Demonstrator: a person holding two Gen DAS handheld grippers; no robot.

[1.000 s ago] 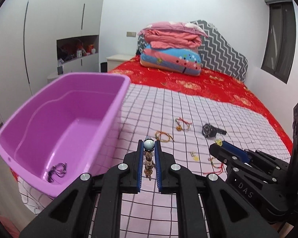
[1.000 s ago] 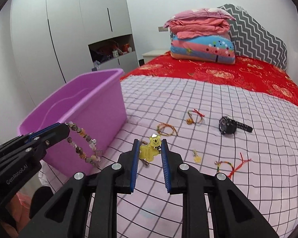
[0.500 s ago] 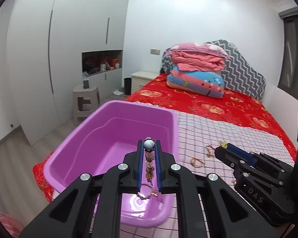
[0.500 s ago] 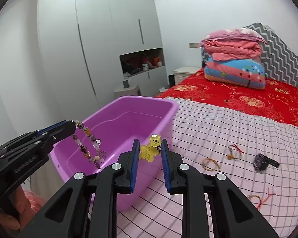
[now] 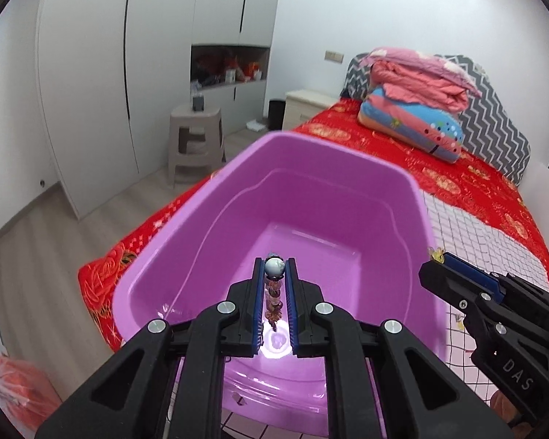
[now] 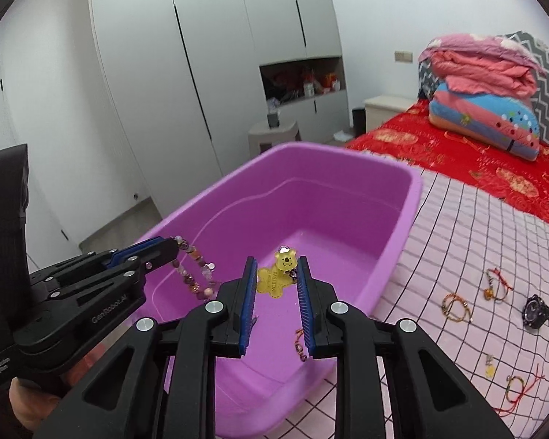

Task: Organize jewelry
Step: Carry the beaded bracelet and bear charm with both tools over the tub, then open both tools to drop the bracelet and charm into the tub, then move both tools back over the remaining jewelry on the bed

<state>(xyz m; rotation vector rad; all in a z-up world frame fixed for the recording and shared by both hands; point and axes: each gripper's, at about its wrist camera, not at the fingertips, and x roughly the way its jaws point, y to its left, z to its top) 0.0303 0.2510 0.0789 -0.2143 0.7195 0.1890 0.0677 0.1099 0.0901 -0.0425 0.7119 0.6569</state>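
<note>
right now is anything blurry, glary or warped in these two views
Left wrist view: fisheye bends the wardrobe, dark corners, a glare patch on the purple tub floor under the beaded bracelet. Right wrist view: same bending; the tub rim looks smeared, while the yellow bear charm is sharp.

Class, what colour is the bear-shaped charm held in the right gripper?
Yellow: the bear charm is translucent yellow with a smiling face, clearest in the right wrist view.

A plain purple tub sits on a pink black-gridded blanket over a red gold-flowered bedspread.
</note>
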